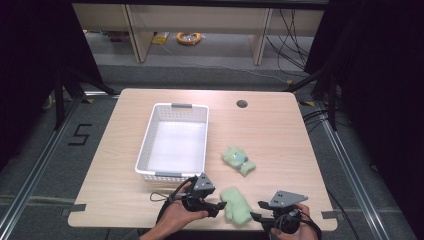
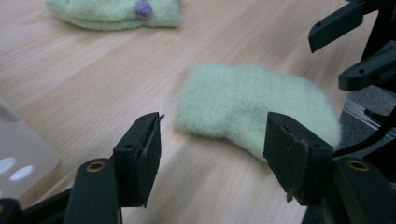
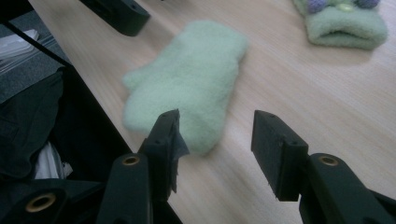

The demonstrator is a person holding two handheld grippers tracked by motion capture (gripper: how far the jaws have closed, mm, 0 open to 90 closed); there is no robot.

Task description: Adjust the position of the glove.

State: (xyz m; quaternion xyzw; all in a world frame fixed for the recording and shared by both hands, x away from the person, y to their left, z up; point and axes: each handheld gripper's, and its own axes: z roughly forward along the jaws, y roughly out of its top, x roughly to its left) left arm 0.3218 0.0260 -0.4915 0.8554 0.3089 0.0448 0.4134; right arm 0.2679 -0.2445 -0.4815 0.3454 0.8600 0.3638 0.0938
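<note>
- Step: both grippers flank the plain, fuzzy pale-green mitten (image 1: 236, 204) lying at the wooden table's (image 1: 280, 130) near edge; judged an approach before pickup.
- Next: close on the fabric.
- Left gripper (image 1: 218, 206): jaws apart, gripping nothing.
- Right gripper (image 1: 256, 217): jaws half-spread, empty.

Pale green fuzzy mitten (image 1: 236, 204), flat on table nr front edge, between grippers.

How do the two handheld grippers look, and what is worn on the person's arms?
Both the left gripper and the right gripper are black, each topped by a grey three-cornered plate and trailing a black cable. Their jaws are flat black blocks on arms with brass-coloured pivots. The forearms appear bare, with no sleeves visible.
</note>
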